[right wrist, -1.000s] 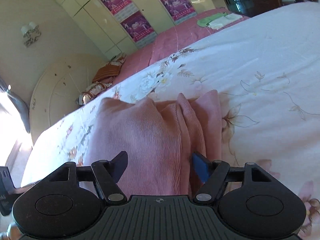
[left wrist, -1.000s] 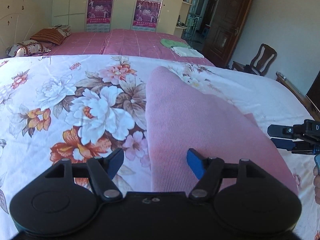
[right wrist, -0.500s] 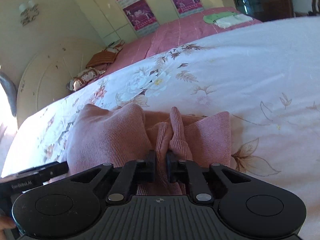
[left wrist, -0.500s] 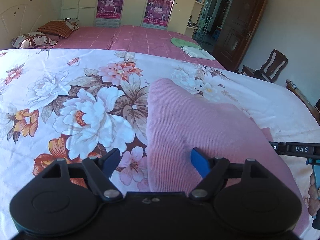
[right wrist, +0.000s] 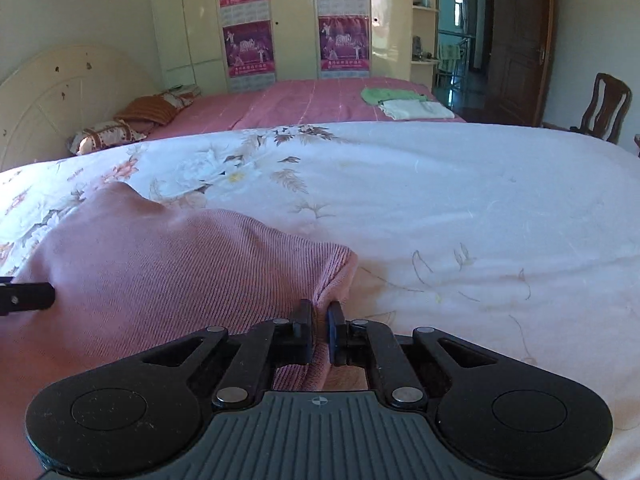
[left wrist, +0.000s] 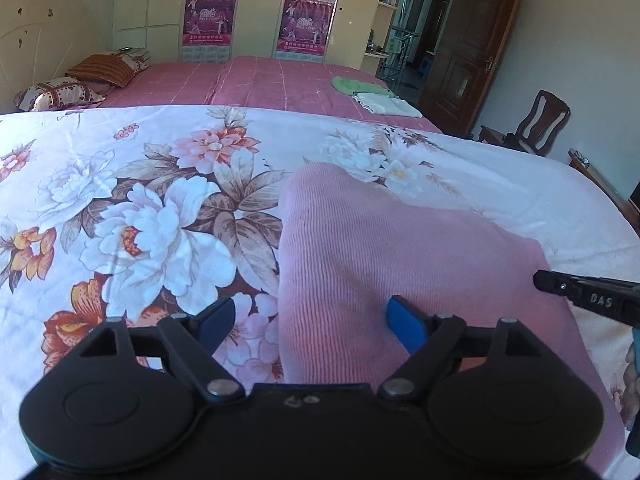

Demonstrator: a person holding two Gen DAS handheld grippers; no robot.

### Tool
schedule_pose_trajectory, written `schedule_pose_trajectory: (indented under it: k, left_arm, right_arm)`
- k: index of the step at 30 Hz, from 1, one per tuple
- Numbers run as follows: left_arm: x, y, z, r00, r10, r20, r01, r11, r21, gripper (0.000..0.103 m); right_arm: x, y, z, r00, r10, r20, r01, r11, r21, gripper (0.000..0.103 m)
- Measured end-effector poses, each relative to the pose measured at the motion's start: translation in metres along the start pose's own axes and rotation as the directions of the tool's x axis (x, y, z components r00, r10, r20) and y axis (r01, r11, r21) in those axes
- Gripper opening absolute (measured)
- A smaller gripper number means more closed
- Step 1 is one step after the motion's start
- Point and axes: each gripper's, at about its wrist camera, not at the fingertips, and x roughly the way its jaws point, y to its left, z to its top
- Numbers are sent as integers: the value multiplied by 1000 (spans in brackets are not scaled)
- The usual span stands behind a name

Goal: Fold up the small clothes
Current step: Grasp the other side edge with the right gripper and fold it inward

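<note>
Pinching pink garment (right wrist: pixel 160 280) edge: right hand-held gripper (right wrist: pixel 319 334); floral sheet (right wrist: pixel 480 208) beyond.

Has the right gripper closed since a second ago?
Yes. The right gripper was open over the pink garment; now its fingers pinch the garment's edge beside the floral sheet.

Setting: home bedroom. Evidence: floral bedsheet (left wrist: pixel 120 184) across near bed; second bed with pink cover (right wrist: pixel 304 100), pillows (left wrist: pixel 60 92), cream headboard (right wrist: pixel 60 92); wardrobe (right wrist: pixel 288 20) behind; wooden door (left wrist: pixel 472 60), chair (right wrist: pixel 604 108).
</note>
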Motion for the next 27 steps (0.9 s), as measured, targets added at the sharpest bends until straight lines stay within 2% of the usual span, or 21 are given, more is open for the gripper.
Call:
schedule_pose_trajectory:
  k: [2,4,6,7,13,16,17,20,24,26,27]
  left_arm:
    - [-11,5,-2,1000,-12,3,12,1000,-7,79]
    - [-24,10,-7,1000,-11,11,11,1000,-5,79]
    - [-37,16,-15,1000,-5,19,5,1000,1,80]
    - [-42,19,-20,1000,-2,22,2,1000,5,80]
    - [-73,33,-48,1000,12,20,-12,1000,-26,80]
    - [-77,35,-63,1000,13,-13,-13,1000,-22,80]
    - [-76,35,-68,1000,5,-29,-5,1000,-27,80]
    - [-68,30,-78,998,-18,-66,16,1000,-24,79]
    - [-69,16,-84,998,-25,-65,26,999,18,78]
    - [-72,9,-85,996,-54,-68,56,998,24,78]
    - [-72,6,-87,996,-48,-72,50,998,33,78]
  right_arm:
    - [-18,-6,3,998,57,-13,-56,996,65,7]
    - [-43,-12,1,993,115,-27,-110,985,132,13]
    - [-68,-15,-10,988,148,-40,-139,974,176,42]
    - [-78,-16,-17,986,160,-44,-149,970,189,44]
    - [-124,3,-57,978,177,-106,-155,969,191,44]
    - [-128,14,-72,975,173,-140,-147,973,176,44]
    - [-127,17,-75,975,169,-147,-143,974,173,40]
    - [-113,27,-80,975,130,-179,-107,985,135,16]
    - [-121,37,-82,985,53,-162,-52,999,15,12]
    - [-129,33,-83,990,7,-142,-8,1000,-3,11]
    - [-126,29,-86,986,7,-165,-6,1000,7,11]
